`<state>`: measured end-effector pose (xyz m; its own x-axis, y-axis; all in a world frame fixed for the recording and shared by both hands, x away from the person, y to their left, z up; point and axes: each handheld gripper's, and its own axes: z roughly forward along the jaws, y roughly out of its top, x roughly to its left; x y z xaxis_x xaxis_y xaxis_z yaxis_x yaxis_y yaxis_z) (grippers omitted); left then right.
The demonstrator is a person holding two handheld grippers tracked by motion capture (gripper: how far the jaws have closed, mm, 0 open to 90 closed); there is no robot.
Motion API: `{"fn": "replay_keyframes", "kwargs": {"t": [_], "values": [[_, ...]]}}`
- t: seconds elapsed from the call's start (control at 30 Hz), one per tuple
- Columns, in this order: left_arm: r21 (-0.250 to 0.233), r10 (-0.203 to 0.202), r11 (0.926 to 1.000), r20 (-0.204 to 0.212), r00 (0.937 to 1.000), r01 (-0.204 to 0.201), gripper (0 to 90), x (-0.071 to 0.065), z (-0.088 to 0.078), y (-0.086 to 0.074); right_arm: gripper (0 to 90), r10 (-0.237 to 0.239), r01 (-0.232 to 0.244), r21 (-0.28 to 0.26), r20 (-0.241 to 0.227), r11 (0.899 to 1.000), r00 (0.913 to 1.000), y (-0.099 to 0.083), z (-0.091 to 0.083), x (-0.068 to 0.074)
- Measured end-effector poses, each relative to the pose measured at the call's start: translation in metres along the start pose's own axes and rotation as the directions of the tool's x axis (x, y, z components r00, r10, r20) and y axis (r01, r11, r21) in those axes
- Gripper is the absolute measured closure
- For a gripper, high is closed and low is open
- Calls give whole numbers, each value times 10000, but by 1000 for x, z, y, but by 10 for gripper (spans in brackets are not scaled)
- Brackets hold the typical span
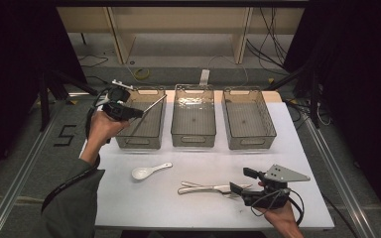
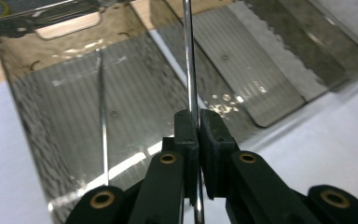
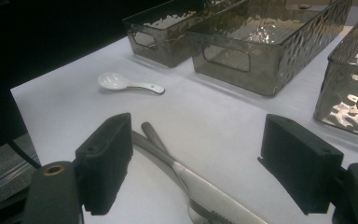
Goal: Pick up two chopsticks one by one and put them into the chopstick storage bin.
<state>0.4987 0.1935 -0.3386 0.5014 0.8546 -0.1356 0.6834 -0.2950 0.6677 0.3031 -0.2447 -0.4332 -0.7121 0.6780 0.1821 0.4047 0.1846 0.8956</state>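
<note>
Three clear ribbed plastic bins (image 1: 193,116) stand side by side along the far edge of the white tabletop (image 1: 129,198). Nearer, a white ceramic spoon (image 1: 149,171) lies left of centre; silver metal cutlery (image 1: 203,188) lies to its right.

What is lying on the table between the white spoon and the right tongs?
Metal cutlery lies there, seen in the high view, between the white spoon and the right tongs.

Overhead light falls brightly on the white table (image 1: 203,198) — the surroundings sink into near black. Glare glints off the clear bins (image 1: 193,116) and the metal rod (image 2: 189,60). The high view is soft; nearby jaws blur slightly.
</note>
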Motion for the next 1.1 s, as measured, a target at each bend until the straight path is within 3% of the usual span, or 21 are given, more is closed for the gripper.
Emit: {"fn": "replay_keyframes", "kwargs": {"t": [0.23,0.5,0.83,1.1], "values": [[-45,-433,9991,-460,9980,432,855,20,11,7,259,37,-37,9,-19,10000,10000,0,0,0],[-126,-1183,9930,-707,9905,1177,855,46,32,8,259,41,-41,-18,-30,10000,10000,0,0,-1],[-158,-1453,9894,-919,9851,1445,854,54,51,9,259,23,-24,-22,-66,10000,10000,0,0,0],[-92,-1449,9894,-949,9849,1447,853,57,62,10,260,32,-33,-66,-84,10000,10000,0,-1,0]]}}
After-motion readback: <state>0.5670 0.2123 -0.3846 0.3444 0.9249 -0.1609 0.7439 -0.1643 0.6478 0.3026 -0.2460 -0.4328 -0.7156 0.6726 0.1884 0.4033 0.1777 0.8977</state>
